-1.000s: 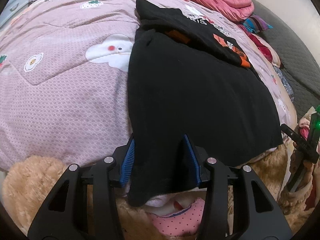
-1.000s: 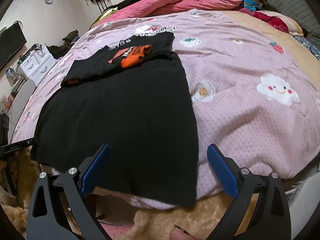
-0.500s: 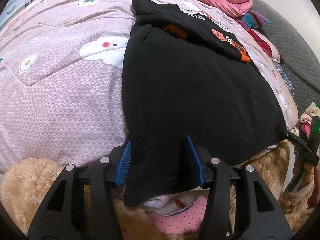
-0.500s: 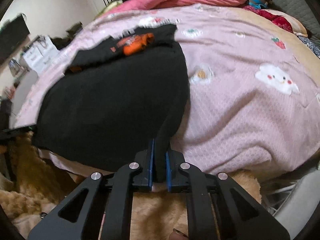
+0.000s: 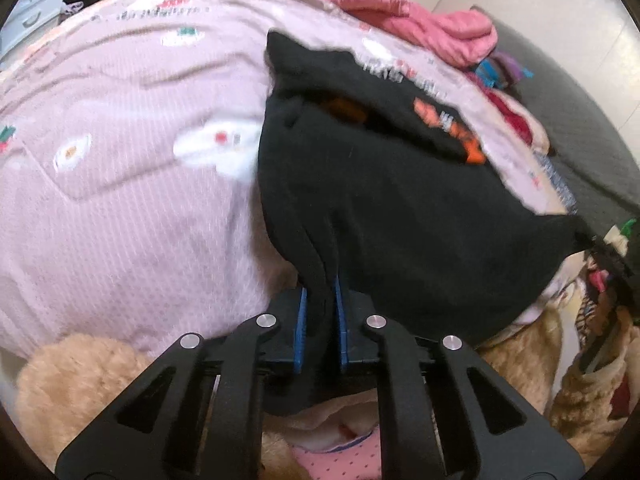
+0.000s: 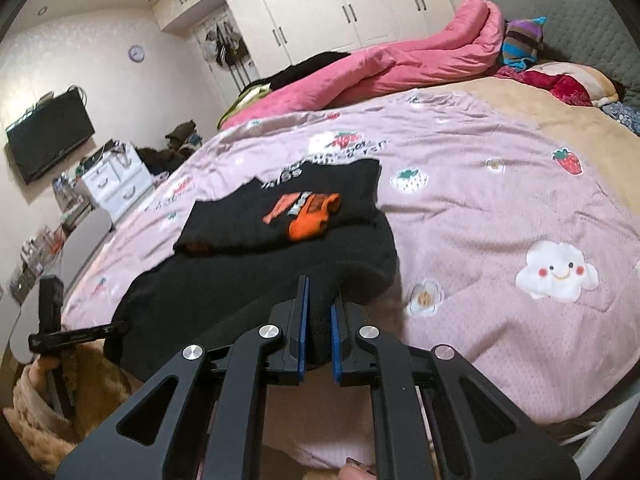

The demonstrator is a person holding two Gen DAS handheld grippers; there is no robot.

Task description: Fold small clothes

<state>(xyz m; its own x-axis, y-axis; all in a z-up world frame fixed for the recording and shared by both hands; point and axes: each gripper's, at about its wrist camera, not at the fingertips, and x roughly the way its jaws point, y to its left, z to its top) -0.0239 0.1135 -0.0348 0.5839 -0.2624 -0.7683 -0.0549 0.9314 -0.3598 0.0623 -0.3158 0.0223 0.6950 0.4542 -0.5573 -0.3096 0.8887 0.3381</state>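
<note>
- Now that both sets of jaws have just closed, my left hand-held gripper (image 5: 320,308) and right hand-held gripper (image 6: 318,316) each pinch a near corner of the black garment (image 5: 400,208), which lies ahead of them on the bed (image 6: 500,220).
- I judge the fold can begin.
- Motion blur hides the far hem; a folded black shirt (image 6: 288,208) covers it.

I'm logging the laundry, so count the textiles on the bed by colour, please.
Black garments: 2, the plain one pinched by both tools and the printed one behind it.
Pink quilts: 2, the patterned quilt and the bunched quilt.
Striped item: 1.
Total: 5
</note>
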